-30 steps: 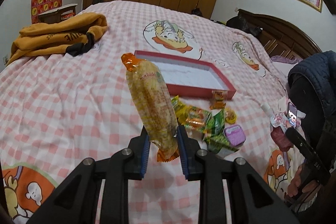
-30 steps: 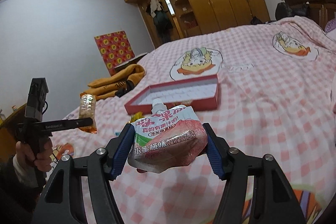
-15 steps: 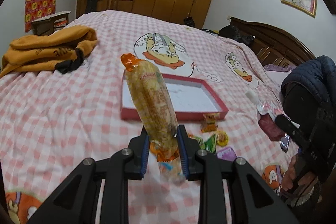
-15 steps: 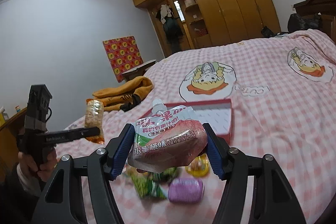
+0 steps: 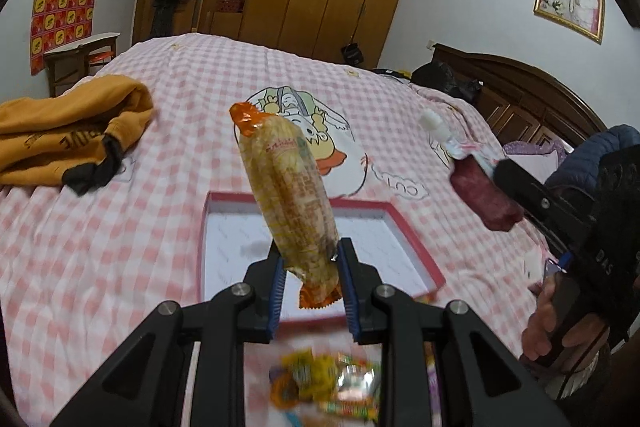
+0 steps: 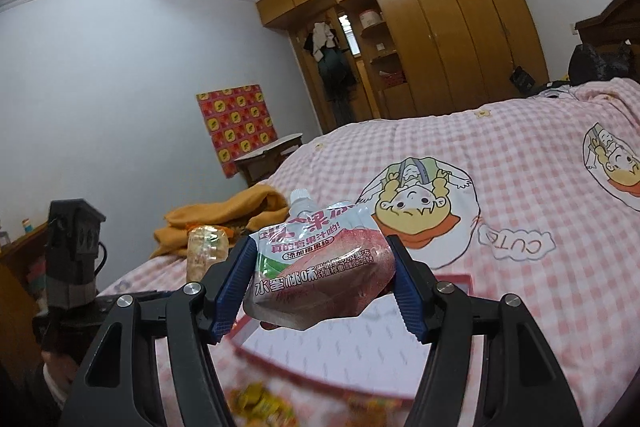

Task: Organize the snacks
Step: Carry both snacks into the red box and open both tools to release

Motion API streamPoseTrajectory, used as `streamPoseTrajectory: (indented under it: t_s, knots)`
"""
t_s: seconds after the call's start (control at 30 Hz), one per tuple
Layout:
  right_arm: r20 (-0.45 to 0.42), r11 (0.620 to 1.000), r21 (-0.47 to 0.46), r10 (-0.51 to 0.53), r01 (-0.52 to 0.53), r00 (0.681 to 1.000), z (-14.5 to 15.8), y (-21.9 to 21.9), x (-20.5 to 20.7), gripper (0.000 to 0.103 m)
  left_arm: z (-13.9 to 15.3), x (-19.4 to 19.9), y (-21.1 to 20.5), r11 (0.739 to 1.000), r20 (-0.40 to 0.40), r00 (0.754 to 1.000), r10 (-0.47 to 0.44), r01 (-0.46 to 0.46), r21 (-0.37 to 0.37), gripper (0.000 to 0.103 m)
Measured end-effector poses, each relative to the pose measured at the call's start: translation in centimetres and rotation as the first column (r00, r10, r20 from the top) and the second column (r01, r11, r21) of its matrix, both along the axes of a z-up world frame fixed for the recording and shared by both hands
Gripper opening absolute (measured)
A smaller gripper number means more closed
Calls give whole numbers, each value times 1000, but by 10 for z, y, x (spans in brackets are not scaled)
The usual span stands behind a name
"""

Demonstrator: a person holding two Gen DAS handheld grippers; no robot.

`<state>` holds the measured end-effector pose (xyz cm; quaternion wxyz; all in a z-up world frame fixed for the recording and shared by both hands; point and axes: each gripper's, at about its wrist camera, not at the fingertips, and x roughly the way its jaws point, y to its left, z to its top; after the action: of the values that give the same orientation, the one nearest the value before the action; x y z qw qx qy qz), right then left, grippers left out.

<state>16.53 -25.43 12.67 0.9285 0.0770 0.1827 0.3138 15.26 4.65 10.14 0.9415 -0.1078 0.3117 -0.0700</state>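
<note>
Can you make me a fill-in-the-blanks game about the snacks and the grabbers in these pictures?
1. The left gripper holds a long corn snack pack over the red ____.
2. The right gripper squeezes a jelly pouch with a ____ cap on top.
3. The folded orange ____ lies on the checked bedspread.

Missing words: box; white; garment

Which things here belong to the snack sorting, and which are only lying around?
Belong to the job:
- corn snack pack in the left gripper
- jelly pouch in the right gripper
- red box
- loose snacks

Lying about:
- orange clothes
- dark jacket
</note>
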Motion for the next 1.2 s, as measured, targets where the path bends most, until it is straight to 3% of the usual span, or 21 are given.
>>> streamPoseTrajectory:
  t_s: [0.2,0.53,0.7,0.87,1.07,1.2]
  knots:
    - [-76,996,51,-72,76,995,-27,-10,48,66,-10,37,4,1000,-1,1000,12,-12,-26,26]
    - [-133,995,-93,-38,26,990,-55,-3,79,66,-46,76,4,1000,-60,998,-16,17,11,26]
    - [-235,993,-115,4,-32,972,-71,-1,88,66,-73,89,4,999,-132,990,-49,50,6,26]
    - [-309,972,-224,-5,-68,951,-91,12,92,66,-85,91,8,997,-173,982,-78,74,-32,26]
    - [-322,947,-313,-28,-78,946,-111,24,94,67,-90,91,0,995,-196,976,-98,96,-21,26]
    - [-315,946,-315,-31,-74,949,-114,23,94,67,-92,91,-8,993,-204,972,-113,117,7,27]
